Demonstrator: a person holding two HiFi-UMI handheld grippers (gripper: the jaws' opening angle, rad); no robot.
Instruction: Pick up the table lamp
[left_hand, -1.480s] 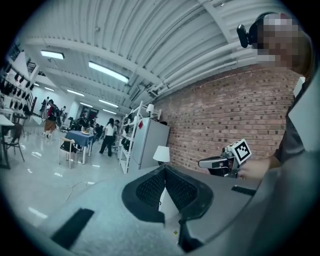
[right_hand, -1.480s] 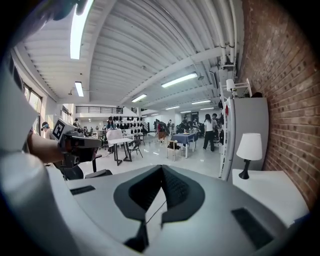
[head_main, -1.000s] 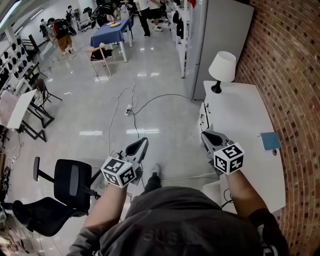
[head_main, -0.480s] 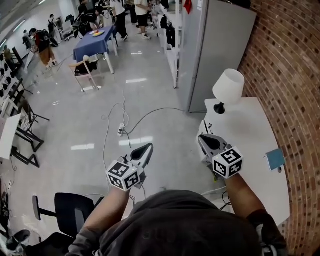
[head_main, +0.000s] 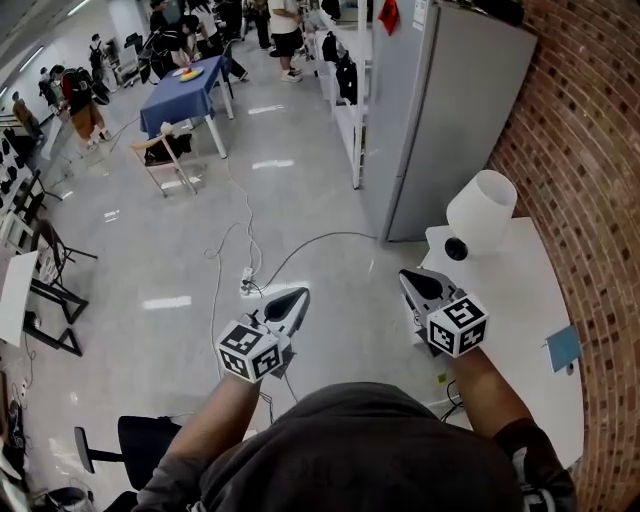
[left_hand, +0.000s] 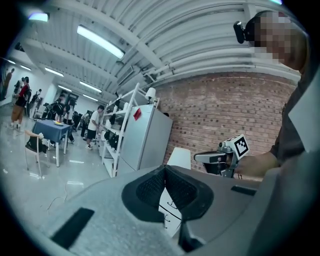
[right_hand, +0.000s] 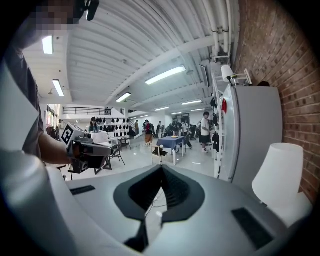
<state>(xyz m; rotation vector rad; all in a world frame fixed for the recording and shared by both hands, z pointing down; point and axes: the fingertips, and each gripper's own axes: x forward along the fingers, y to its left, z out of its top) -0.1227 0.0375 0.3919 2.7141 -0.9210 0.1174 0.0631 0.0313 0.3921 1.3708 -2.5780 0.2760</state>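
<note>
Brick-walled room, white counter (head_main: 520, 310) at right; table lamp (head_main: 481, 210) upright near its far corner. Left gripper (head_main: 298, 294), right gripper (head_main: 407, 276): jaws closed, empty, apart from lamp.

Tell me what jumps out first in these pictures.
A white-shaded table lamp stands at the far corner of the white table, which runs along the red brick wall. Nearer, a person holds out the left hand-held gripper and the right hand-held gripper, both shut and empty.
</note>
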